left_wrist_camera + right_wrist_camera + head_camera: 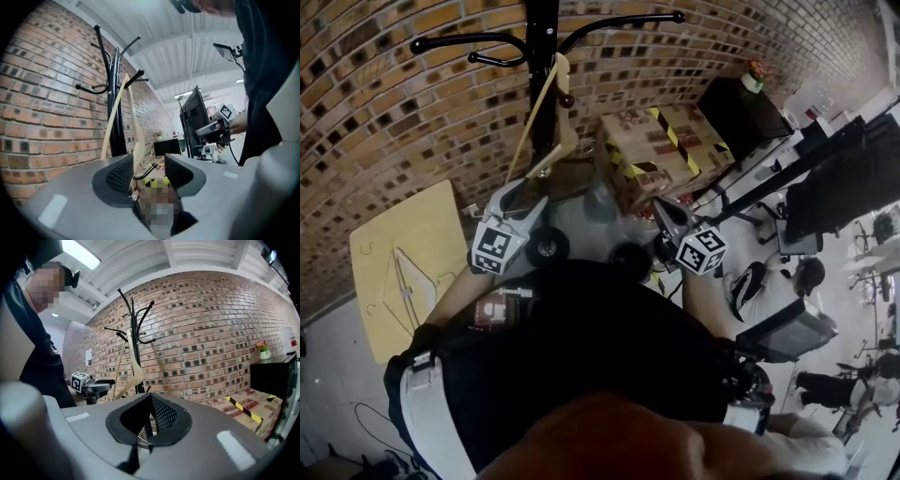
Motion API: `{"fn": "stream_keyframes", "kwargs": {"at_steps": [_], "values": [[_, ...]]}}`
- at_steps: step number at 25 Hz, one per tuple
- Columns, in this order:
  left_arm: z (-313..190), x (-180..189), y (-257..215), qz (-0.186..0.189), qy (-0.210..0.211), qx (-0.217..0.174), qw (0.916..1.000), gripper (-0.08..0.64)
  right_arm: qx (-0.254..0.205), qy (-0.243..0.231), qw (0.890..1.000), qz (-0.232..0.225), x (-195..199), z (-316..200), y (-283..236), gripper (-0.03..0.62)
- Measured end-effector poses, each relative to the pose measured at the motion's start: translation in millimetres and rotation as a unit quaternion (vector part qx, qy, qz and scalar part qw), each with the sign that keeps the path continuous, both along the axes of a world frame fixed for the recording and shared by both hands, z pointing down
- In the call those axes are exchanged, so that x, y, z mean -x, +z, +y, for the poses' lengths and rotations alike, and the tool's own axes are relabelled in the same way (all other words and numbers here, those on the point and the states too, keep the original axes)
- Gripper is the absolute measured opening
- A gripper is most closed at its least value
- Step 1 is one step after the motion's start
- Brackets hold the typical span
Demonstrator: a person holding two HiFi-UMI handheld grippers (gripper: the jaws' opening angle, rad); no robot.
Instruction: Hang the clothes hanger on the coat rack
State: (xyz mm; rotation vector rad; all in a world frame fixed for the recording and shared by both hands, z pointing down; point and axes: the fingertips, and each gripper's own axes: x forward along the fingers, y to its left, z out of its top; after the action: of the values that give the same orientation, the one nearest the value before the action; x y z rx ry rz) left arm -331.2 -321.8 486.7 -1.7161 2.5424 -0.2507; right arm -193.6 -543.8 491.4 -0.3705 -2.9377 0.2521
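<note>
The clothes hanger (pixel 136 131) is hanging tilted on the coat rack (pixel 117 122) at twelve o'clock, its lower end sitting loose between the wide-apart jaws of the left hand-held gripper (pixel 150 172), which is risking snagging it off on withdrawal; the right hand-held gripper (pixel 149 416) is idling narrow, empty

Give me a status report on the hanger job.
Left gripper jaws open, hanger end between them. Right gripper jaws shut, empty. Top of hanger appears hooked on coat rack. Nothing seen in the way.
</note>
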Motion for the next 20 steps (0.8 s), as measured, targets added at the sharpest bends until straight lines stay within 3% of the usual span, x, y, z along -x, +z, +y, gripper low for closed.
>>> {"fn": "stream_keyframes", "kwargs": {"at_steps": [4, 8, 11, 14, 20], "values": [[-14, -24, -19, 0.011, 0.043, -0.024, 0.9987, 0.176, 0.002, 0.007, 1.0, -0.004, -12, -7, 0, 0.014], [-40, -55, -13, 0.059, 0.109, -0.019, 0.9921, 0.092, 0.007, 0.02, 1.0, -0.009, -31, -18, 1, 0.014], [-60, -67, -3, 0.139, 0.141, -0.029, 0.9797, 0.037, 0.009, 0.035, 0.999, -0.007, -52, -28, 3, 0.014], [-76, -76, 5, 0.22, 0.159, -0.038, 0.9617, 0.002, 0.013, 0.054, 0.998, -0.007, -78, -41, 6, 0.014], [-117, -114, 22, 0.282, 0.2, -0.027, 0.938, 0.002, 0.025, 0.109, 0.994, -0.005, -145, -71, 20, 0.014]]}}
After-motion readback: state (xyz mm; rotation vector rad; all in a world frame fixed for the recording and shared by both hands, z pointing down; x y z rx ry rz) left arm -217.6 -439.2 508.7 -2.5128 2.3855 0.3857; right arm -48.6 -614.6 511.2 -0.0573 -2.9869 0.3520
